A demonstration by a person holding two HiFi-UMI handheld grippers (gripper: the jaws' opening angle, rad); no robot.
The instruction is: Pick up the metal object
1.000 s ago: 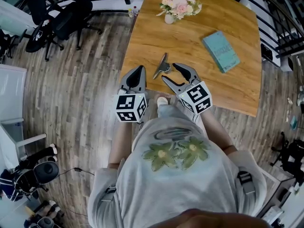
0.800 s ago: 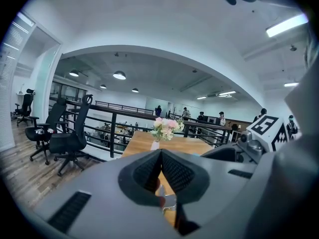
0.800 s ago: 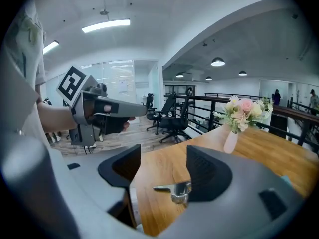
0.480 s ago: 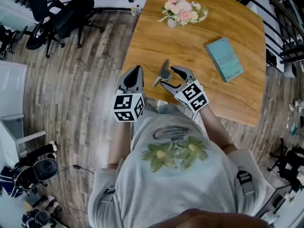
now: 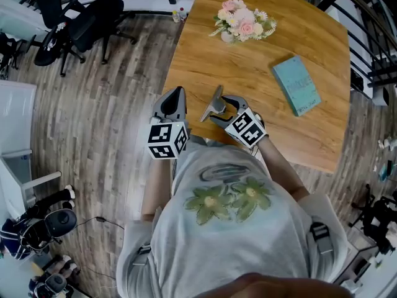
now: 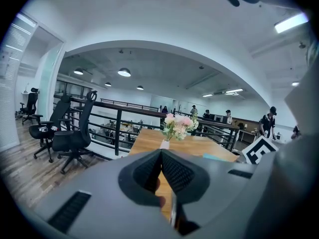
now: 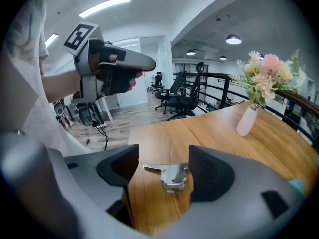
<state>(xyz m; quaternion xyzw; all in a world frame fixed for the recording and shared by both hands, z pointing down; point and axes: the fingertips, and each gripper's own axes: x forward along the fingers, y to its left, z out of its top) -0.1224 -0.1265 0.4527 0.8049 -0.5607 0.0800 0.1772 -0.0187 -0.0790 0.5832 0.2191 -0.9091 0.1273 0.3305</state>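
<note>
Around the metal object [image 5: 213,102] lying on the desk [image 5: 267,73], the right gripper [image 5: 223,109] had moved in from just short of it, jaws wide and flanking it for a squeeze, while the left gripper [image 5: 175,95], jaws together and empty, waited left of it.

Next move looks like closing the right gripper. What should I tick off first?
1. Right gripper jaws apart: ok.
2. Metal object between those jaws: ok.
3. Metal object lying on the table: ok.
4. Jaws already touching the metal object: cannot tell.
5. Left gripper shut, empty, off to the side: ok.
6. Book and flowers far from the grasp: ok.
</note>
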